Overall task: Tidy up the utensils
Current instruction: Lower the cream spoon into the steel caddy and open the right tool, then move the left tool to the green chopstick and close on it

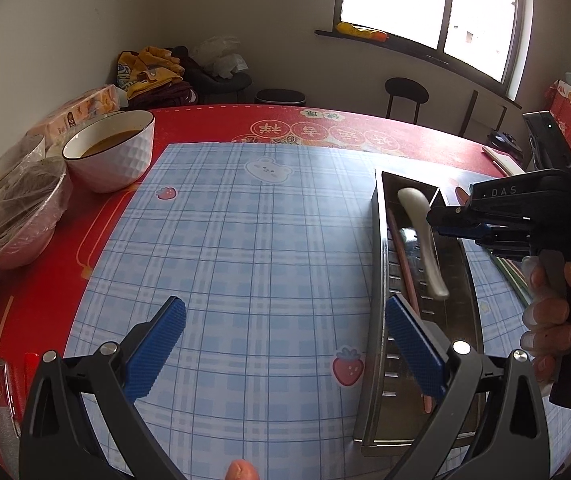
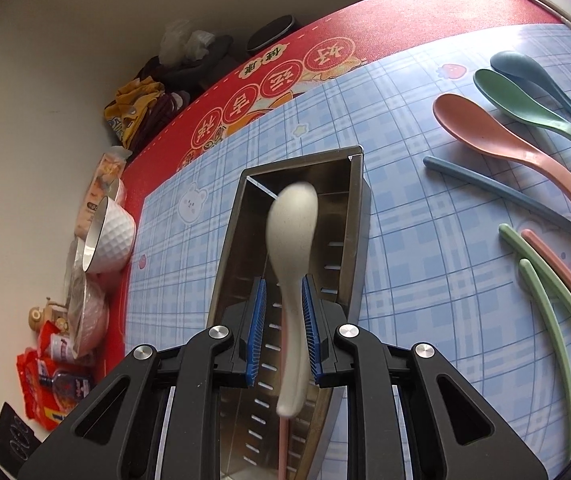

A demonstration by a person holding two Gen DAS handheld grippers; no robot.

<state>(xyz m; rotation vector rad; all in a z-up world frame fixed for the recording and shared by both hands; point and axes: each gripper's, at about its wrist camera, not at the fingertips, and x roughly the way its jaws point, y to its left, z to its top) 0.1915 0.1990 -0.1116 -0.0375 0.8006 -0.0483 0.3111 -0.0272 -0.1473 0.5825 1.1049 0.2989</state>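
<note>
My white spoon [image 2: 291, 240] hangs over the steel tray [image 2: 355, 216], clear of its walls, a pink chopstick [image 2: 282, 452] lying below. My right gripper [image 2: 283, 320] pinches its handle narrowly. My left gripper [image 1: 281, 344] gapes wide, empty, over open mat [image 1: 245, 240].

Glossy metal tray [image 2: 355, 216]; matt speckled plastic spoon [image 2: 291, 232]

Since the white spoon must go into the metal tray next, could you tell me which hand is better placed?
Right. The right gripper holds the white spoon directly above the metal tray, while the left gripper hangs open and empty beside it.
</note>
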